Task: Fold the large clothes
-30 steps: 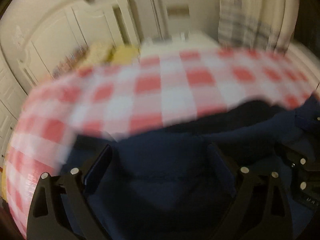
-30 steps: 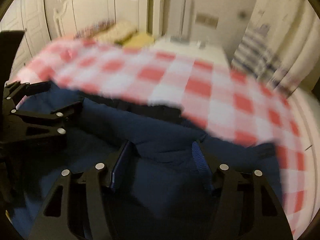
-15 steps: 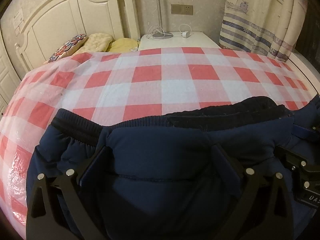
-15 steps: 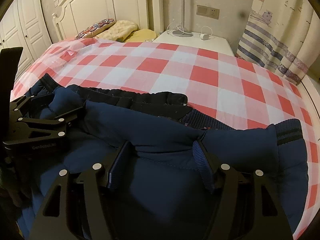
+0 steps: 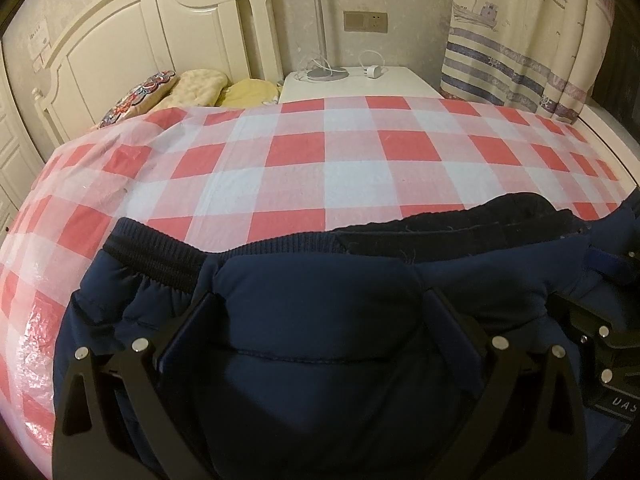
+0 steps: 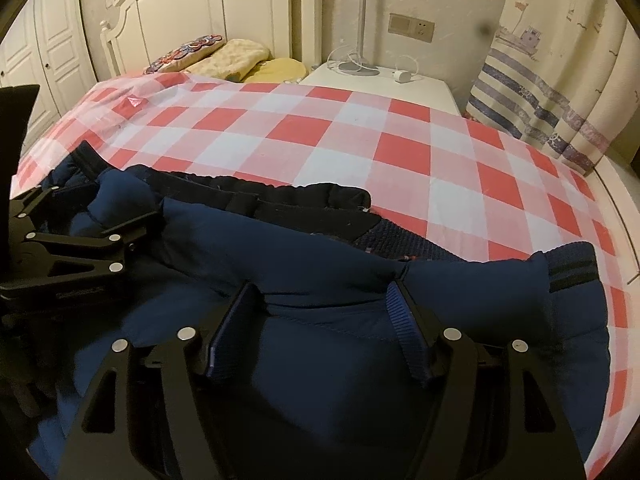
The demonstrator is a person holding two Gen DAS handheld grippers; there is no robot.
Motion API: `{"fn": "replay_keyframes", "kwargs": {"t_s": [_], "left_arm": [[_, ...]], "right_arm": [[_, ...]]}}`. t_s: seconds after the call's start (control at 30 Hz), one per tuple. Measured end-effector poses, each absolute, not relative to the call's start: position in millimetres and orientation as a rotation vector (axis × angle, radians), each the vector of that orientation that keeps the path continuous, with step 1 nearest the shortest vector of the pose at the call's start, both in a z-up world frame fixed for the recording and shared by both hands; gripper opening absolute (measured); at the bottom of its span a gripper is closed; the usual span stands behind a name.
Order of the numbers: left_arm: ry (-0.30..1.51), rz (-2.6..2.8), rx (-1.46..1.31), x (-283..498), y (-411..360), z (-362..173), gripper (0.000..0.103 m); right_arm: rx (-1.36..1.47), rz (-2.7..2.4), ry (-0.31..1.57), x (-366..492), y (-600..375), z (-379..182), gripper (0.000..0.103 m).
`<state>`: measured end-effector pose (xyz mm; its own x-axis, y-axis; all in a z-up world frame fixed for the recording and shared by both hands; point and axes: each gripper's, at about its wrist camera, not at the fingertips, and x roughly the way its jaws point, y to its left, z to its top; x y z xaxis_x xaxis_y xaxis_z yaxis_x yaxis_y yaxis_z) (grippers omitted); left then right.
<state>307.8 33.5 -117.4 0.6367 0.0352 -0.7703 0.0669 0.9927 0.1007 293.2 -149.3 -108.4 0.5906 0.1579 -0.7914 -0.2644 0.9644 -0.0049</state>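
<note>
A large navy padded jacket [image 5: 320,360] lies folded on the near edge of a bed with a red-and-white checked cover [image 5: 320,160]. Its ribbed hem [image 5: 160,264] and dark lining [image 5: 500,224] face the far side. My left gripper [image 5: 320,300] stands wide open with a thick fold of the jacket between its fingers. My right gripper [image 6: 324,288] is likewise wide open over a fold of the jacket [image 6: 320,380]. The left gripper also shows at the left of the right wrist view [image 6: 132,220], apparently closed around jacket fabric there. A ribbed cuff [image 6: 572,268] lies at the right.
Pillows [image 5: 192,88] lie by the white headboard [image 5: 120,40]. A white nightstand [image 5: 360,84] with a lamp base and a charger stands behind the bed. A striped curtain [image 5: 520,60] hangs at the right. White wardrobe doors [image 6: 48,60] are at the left.
Both views were blurred by motion a second ago and are now steady. The jacket's folded edge has settled lower on the bed. The grippers keep the same spread.
</note>
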Motion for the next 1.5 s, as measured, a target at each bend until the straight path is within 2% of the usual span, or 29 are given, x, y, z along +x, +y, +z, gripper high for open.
{"fn": "replay_keyframes", "kwargs": {"t_s": [0.17,0.27,0.33,0.4,0.43,0.5,0.57,0.7,0.73,1.27,1.5], "left_arm": [[0.905,-0.003,0.173,311.0,26.9,-117.7,0.101],[0.902,0.000,0.268,307.2,28.6,-97.5,0.101],[0.833,-0.012,0.258,295.1,44.2,-70.1,0.101],[0.796,-0.002,0.234,288.8,61.6,-51.2,0.101],[0.779,0.021,0.219,287.7,74.5,-42.3,0.101],[0.775,0.060,0.187,290.2,95.4,-37.9,0.101],[0.818,0.081,0.147,298.1,115.0,-52.2,0.101],[0.949,0.101,0.180,311.4,123.2,-108.7,0.101],[0.957,0.097,0.168,313.1,124.4,-111.4,0.101],[1.010,0.038,0.042,321.2,140.9,-120.0,0.101],[1.077,0.037,-0.036,326.2,153.1,-119.9,0.101]], "right_arm": [[-0.166,0.228,0.918,294.4,-145.3,-108.4,0.070],[-0.167,0.256,0.978,294.6,-150.4,-94.3,0.070],[-0.145,0.262,0.899,282.2,-163.4,-69.8,0.070],[-0.094,0.245,0.815,269.7,-188.4,-42.5,0.075],[-0.072,0.231,0.794,267.1,-200.0,-34.4,0.081],[-0.030,0.196,0.784,267.4,-224.3,-27.7,0.083],[0.012,0.160,0.811,272.6,-244.3,-37.1,0.083],[0.031,0.141,0.956,287.0,-258.9,-109.3,0.085],[0.070,0.154,0.939,285.8,-262.3,-114.7,0.086],[0.153,0.211,0.905,284.0,-271.5,-120.4,0.094],[0.107,0.162,0.947,285.7,-265.0,-114.1,0.093]]}}
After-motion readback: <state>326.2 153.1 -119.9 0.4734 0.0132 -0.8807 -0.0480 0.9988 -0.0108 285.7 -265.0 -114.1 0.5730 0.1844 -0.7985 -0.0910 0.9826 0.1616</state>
